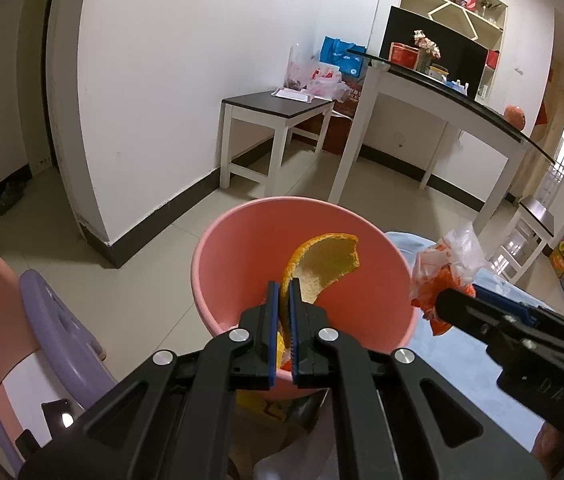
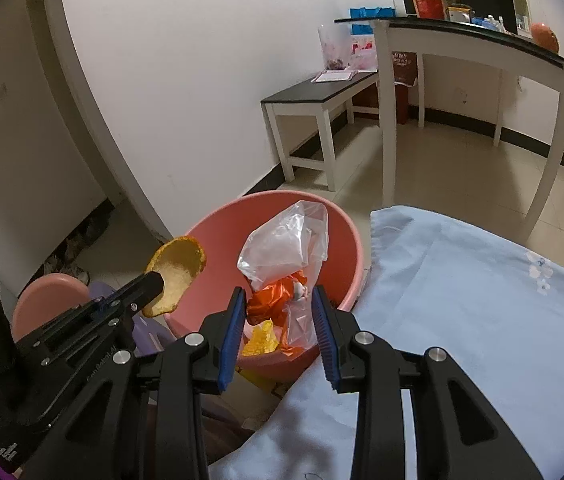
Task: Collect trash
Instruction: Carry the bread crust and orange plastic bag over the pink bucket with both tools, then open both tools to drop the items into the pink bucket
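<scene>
Left gripper (image 1: 284, 286) pinches peel (image 1: 324, 266); right gripper (image 2: 277, 300), half-open, seemingly clamps wrapper (image 2: 282, 272). We release both only above bucket (image 2: 217, 224).

Left gripper (image 1: 284, 286) tilts forward and down, blue pads drawn almost together and clamped on a curved orange peel (image 1: 324, 266), which sticks up past the fingertips. Right gripper (image 2: 277, 294) sits just beside it, to its right, also pitched downward; its jaws stand partly apart, pads pressing from both sides on a crumpled clear-and-orange plastic wrapper (image 2: 282, 264) bunched between them. Both black linkages reach forward nearly parallel. No hands or sleeves are visible in either view.
</scene>
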`<state>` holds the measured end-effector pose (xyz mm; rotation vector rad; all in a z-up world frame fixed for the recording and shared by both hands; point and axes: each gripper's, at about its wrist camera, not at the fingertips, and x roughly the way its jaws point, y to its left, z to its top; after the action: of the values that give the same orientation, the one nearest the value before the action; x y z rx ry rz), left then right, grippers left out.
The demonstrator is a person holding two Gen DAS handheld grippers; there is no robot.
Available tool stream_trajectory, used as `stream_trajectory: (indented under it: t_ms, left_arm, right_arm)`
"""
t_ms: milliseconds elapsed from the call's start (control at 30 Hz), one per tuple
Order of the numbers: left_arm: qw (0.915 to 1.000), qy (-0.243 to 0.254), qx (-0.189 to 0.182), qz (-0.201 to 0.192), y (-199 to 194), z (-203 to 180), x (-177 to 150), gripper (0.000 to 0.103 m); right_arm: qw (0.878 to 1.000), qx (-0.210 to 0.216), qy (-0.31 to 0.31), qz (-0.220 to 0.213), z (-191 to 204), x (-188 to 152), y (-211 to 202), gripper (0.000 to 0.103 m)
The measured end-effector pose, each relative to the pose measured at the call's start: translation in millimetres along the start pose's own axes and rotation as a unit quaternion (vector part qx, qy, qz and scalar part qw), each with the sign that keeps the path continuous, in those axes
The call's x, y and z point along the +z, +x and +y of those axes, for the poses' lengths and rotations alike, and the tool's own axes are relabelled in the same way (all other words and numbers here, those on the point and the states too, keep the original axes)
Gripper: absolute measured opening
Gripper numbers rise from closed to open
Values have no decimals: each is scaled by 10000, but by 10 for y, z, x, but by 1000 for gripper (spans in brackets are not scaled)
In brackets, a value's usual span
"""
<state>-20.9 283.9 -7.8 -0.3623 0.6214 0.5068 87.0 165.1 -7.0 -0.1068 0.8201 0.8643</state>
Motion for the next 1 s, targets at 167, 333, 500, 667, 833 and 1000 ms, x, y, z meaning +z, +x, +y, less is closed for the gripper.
stream_trajectory:
  t_ms: [167, 333, 500, 667, 833, 1000]
  left_arm:
    - [10000, -42, 6, 42, 99, 56, 38, 4]
    - [9999, -52, 32, 94, 200, 82, 72, 4]
    - [9999, -63, 63, 123, 280, 58, 79, 4]
    - [9998, 3, 144, 159, 367, 52, 71, 4]
    - [9996, -14, 188, 225, 451, 81, 60, 4]
    - [9992, -76, 230, 310, 517, 101, 64, 4]
  right_arm:
    - [9998, -77, -75, 138, 21, -17, 154, 33]
    - [9995, -126, -102, 260, 12, -16, 296, 33]
    - [9990, -160, -127, 389, 13, 13, 464, 33]
    - [9987, -165, -135, 470, 17, 18, 562, 33]
    - [9985, -160, -137, 504, 1, 39, 646, 33]
    - [9983, -162, -140, 540, -7, 36, 694, 33]
